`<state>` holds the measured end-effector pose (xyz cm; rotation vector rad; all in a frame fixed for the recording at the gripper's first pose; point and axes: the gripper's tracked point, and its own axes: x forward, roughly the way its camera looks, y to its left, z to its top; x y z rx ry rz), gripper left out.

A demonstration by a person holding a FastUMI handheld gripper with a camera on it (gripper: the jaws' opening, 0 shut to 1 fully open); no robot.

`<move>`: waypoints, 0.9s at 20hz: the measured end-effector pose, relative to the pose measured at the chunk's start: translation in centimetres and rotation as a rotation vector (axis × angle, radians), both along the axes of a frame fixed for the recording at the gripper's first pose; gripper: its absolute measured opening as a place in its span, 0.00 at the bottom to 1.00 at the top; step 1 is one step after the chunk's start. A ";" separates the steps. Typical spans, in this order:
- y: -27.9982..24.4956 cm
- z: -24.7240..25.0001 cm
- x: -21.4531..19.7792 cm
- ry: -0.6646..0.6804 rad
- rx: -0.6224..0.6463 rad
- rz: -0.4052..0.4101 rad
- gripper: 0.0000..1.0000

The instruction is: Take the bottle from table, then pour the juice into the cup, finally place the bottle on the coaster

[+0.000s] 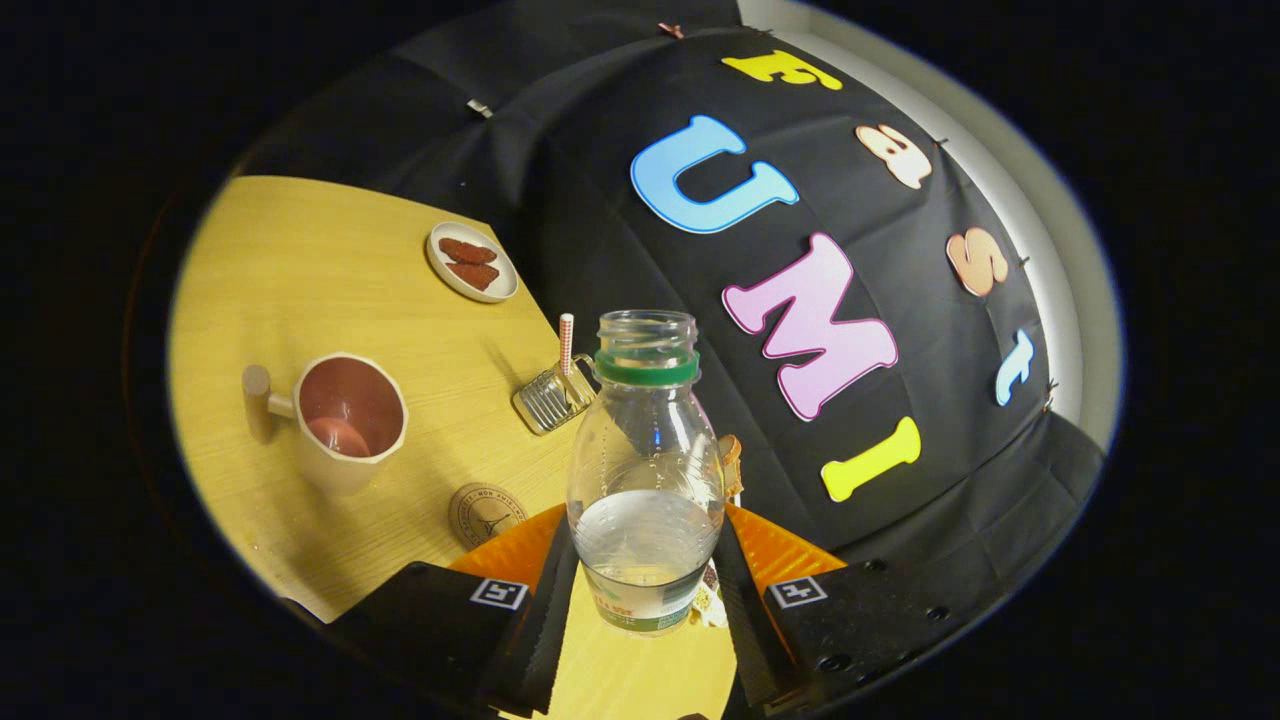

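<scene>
jaws point(645, 590): pinching bottle point(645, 470) low on body, both sides
bottle: uncapped, upright, part full, off the bench point(300, 270)
cup point(350, 405): left of jaws
coaster point(485, 513): between cup and jaws

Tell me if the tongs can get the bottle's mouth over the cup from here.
Probably yes. The tongs are shut on the bottle, uncapped and lifted. The cup stands open beside them on the table; only the coaster lies between, flat. The straw holder stands off that path.

Uncapped bottle point(645, 470) apparently clamped between both fingers point(545, 610), cup point(350, 415) and coaster point(485, 513) beyond.
</scene>
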<state>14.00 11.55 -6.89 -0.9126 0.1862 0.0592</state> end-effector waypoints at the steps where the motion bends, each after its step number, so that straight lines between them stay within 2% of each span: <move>1: 0.4 -0.3 0.0 0.005 -0.023 0.004 0.72; 8: 3.0 -3.7 0.1 0.053 -0.131 0.063 0.72; 18: 3.2 -6.9 1.5 0.087 -0.314 0.125 0.72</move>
